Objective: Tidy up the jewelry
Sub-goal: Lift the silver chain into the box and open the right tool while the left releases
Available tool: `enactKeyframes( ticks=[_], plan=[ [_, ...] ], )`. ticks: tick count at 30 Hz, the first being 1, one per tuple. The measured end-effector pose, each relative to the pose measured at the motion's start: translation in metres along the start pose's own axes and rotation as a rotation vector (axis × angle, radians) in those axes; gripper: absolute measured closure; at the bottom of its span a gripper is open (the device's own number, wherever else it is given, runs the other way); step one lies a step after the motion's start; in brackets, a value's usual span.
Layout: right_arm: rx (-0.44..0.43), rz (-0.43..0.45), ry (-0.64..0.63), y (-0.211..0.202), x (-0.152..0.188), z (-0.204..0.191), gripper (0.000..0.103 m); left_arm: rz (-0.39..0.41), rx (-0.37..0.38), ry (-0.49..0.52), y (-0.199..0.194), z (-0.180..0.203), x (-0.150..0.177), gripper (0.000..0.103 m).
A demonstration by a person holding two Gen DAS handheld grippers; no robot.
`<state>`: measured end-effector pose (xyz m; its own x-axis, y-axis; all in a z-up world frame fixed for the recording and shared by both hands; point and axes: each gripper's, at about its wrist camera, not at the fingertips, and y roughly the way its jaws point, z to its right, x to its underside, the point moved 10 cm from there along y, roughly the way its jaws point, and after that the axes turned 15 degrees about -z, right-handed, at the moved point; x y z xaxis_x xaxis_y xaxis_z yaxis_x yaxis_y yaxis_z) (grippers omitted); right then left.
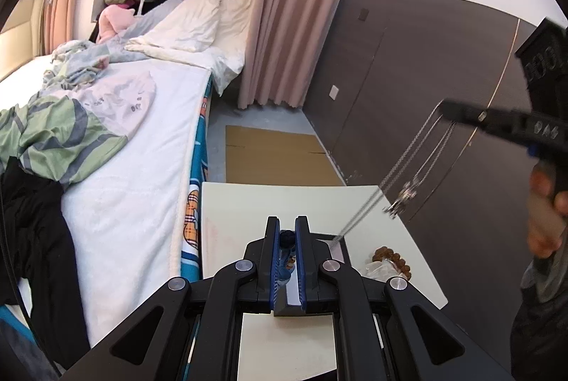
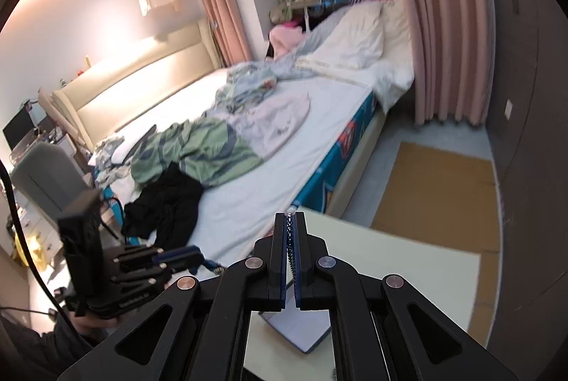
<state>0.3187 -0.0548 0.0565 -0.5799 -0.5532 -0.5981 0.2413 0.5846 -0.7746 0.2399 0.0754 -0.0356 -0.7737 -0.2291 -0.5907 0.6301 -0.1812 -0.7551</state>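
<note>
Right gripper [image 2: 291,232] clamps silver chain [image 1: 408,150] high to clear box [image 1: 337,248] – left gripper [image 1: 287,239] pinches small blue trinket [image 1: 287,237].

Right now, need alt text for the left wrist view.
The left tool is shut on a small blue-clad figurine above a cream table. At right, the raised right tool dangles a silver chain necklace down toward a dark tray, beside a brown bead bracelet. An unmade bed lies left.
</note>
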Motion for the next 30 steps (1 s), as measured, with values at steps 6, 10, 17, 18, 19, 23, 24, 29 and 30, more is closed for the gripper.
enactKeyframes(
  ticks=[6, 10, 17, 18, 19, 23, 24, 29, 30],
  plan=[
    [-0.014, -0.086, 0.036, 0.051, 0.018, 0.010, 0.099, -0.013, -0.008, -0.017, 0.004, -0.008, 0.002, 0.095],
    [-0.024, -0.145, 0.063, 0.083, 0.034, 0.019, 0.099, -0.021, -0.017, -0.026, 0.006, -0.013, 0.005, 0.094],
    [-0.026, -0.231, 0.140, 0.136, 0.066, 0.046, 0.099, -0.038, -0.038, -0.026, 0.010, -0.016, 0.007, 0.095],
    [-0.025, -0.246, 0.150, 0.142, 0.071, 0.050, 0.099, -0.041, -0.043, -0.020, 0.011, -0.015, 0.007, 0.095],
    [-0.024, -0.258, 0.155, 0.146, 0.075, 0.051, 0.099, -0.043, -0.046, -0.016, 0.012, -0.015, 0.007, 0.095],
    [-0.024, -0.305, 0.213, 0.156, 0.086, 0.062, 0.084, -0.055, -0.049, 0.006, 0.018, -0.007, 0.003, 0.095],
    [-0.021, -0.298, 0.228, 0.153, 0.088, 0.065, 0.066, -0.060, -0.047, 0.014, 0.021, -0.004, 0.002, 0.095],
    [0.008, -0.221, 0.277, 0.120, 0.096, 0.078, 0.051, -0.086, -0.019, 0.048, 0.037, 0.013, 0.000, 0.094],
    [0.014, -0.204, 0.297, 0.112, 0.099, 0.082, 0.051, -0.097, -0.011, 0.055, 0.043, 0.017, 0.000, 0.094]
  ],
)
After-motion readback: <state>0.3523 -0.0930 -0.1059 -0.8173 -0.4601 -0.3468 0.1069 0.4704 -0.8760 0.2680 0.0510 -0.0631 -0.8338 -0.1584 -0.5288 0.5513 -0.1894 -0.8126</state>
